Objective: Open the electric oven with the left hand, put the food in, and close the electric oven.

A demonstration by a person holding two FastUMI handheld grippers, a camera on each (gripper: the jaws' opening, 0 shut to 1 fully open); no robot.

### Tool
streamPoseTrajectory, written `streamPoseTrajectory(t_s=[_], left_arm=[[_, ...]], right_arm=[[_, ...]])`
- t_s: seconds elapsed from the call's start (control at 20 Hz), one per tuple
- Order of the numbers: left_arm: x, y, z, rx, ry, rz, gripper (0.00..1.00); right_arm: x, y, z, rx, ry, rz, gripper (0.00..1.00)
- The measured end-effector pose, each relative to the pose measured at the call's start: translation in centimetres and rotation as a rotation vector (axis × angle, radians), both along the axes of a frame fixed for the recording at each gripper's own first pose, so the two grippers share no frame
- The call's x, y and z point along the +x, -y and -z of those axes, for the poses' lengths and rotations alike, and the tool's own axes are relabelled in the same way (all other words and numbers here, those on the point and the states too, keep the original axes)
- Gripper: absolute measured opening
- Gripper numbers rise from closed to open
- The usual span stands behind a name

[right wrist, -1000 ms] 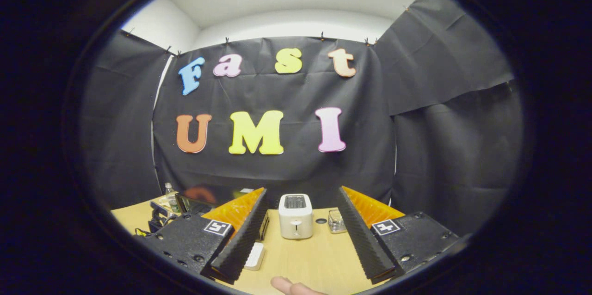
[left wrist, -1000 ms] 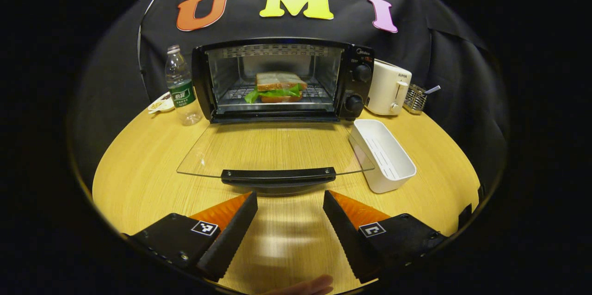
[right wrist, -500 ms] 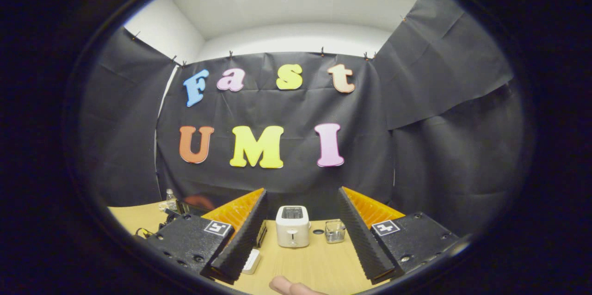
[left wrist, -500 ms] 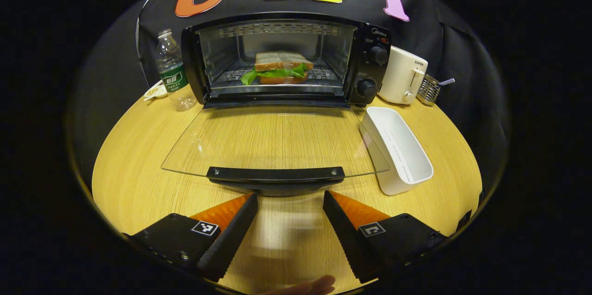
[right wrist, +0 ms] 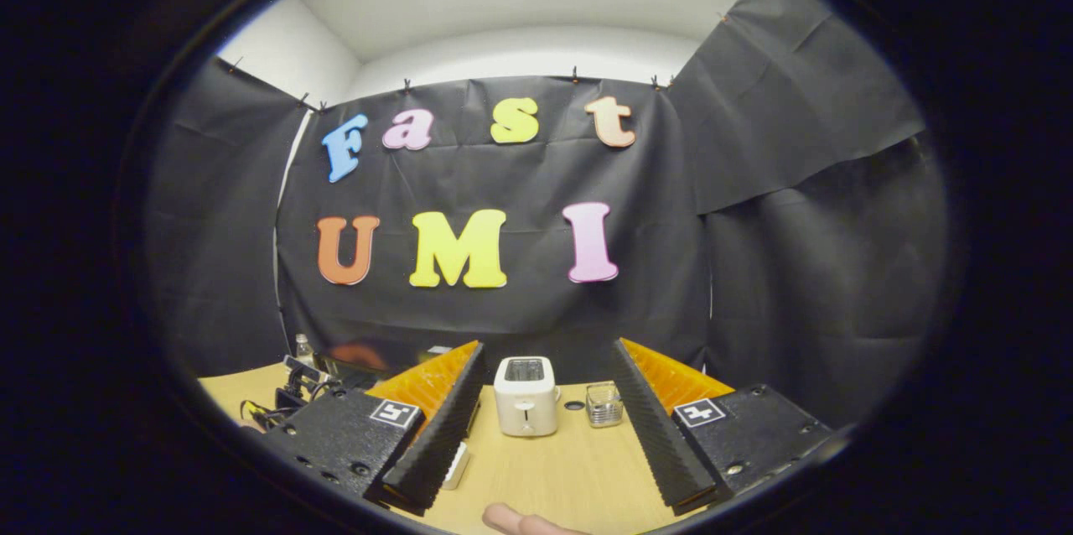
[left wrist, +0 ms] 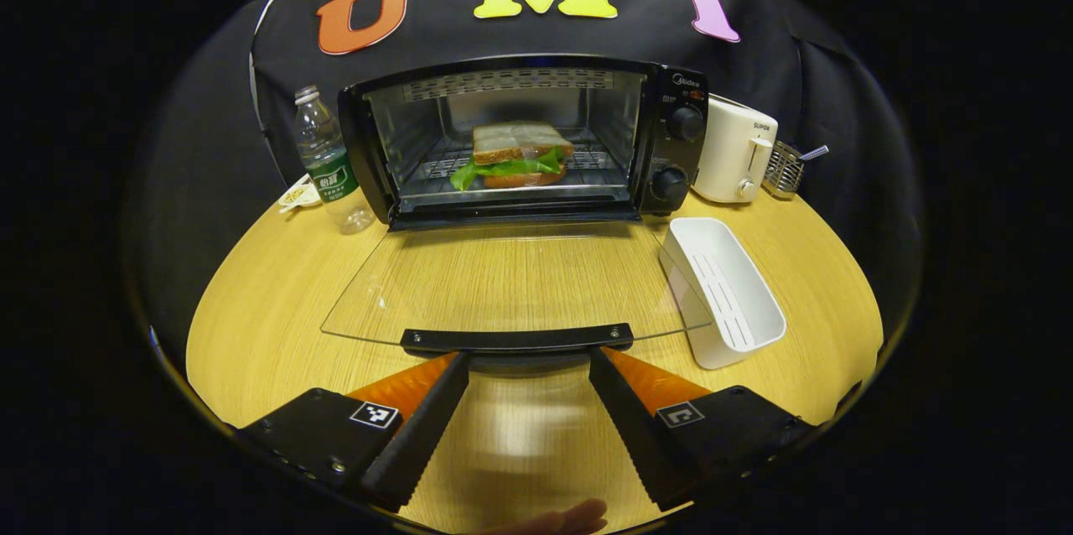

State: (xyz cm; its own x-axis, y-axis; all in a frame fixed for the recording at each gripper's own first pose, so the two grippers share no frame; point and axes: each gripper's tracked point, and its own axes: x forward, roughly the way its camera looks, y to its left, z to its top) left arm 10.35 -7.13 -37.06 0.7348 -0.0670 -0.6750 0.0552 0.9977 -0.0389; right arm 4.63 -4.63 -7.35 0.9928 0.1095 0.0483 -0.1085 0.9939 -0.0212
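Note:
The black electric oven (left wrist: 671, 141) stands at the back of the round wooden table (left wrist: 251, 309), its glass door (left wrist: 511, 279) folded down flat toward me. A sandwich (left wrist: 513, 154) with bread and green lettuce rests on the rack inside. My left gripper (left wrist: 528, 363) is open, its fingertips just below and in front of the door's black handle (left wrist: 515, 339), one near each end of it, nothing held. My right gripper (right wrist: 546, 350) is open and empty, raised and pointing at the booth wall, with the white toaster (right wrist: 525, 396) seen between its fingers.
A clear water bottle (left wrist: 329, 159) and a small dish (left wrist: 298, 194) stand left of the oven. A white toaster (left wrist: 736, 159) and a wire holder (left wrist: 785, 168) sit to its right. A white rectangular tray (left wrist: 723, 292) lies beside the open door.
My left gripper moved toward the oven, then tilted so its fingertips now sit right at the door handle. The right gripper's view wobbled up and down slightly. The door stays down.

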Motion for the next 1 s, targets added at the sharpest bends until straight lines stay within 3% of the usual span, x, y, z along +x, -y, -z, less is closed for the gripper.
streamPoseTrajectory(t_s=[0.05, 0.15, 0.25, 1.0], left_arm=[[0.2, 0.0, -0.4, 0.001, 0.013, -0.001, 0.95], [0.4, -0.1, -1.3, 0.001, 0.039, -0.002, 1.0], [0.7, -0.3, -2.4, 0.004, 0.068, -0.001, 0.95], [4.3, -1.1, -8.5, 0.035, 0.275, -0.001, 0.96]], right_arm=[[0.0, -0.1, 0.1, -0.002, -0.001, -0.001, 0.95], [-0.2, -0.3, 0.2, -0.006, -0.006, -0.007, 0.95], [0.1, -0.4, 0.5, -0.01, -0.017, -0.007, 0.95], [-0.2, -0.3, 1.3, -0.012, -0.052, 0.019, 0.95]])
